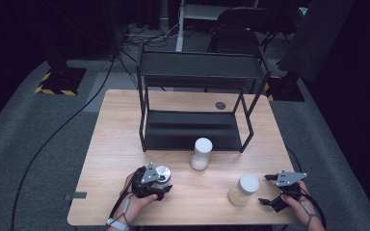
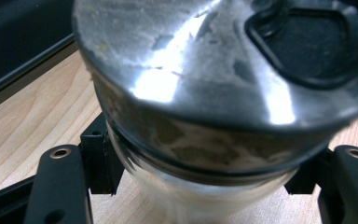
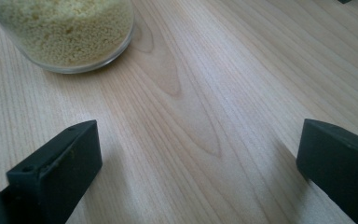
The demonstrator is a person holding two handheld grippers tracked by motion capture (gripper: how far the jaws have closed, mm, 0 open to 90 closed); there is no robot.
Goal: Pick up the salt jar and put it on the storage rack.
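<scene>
While we clamp our left gripper [image 1: 160,185] on the metal-lidded jar [image 2: 200,121] at the table's [image 1: 125,139] near left | our right gripper [image 1: 270,188] rests with jaws spread and bare, just beside the grain jar [image 1: 243,190] | white-lidded jar [image 1: 201,153] stands before the black shelf rack [image 1: 192,130].

The clear glass jar [image 1: 163,175] with a shiny metal lid is standing upright near the table's front left edge; pale contents are showing through its wall.
</scene>
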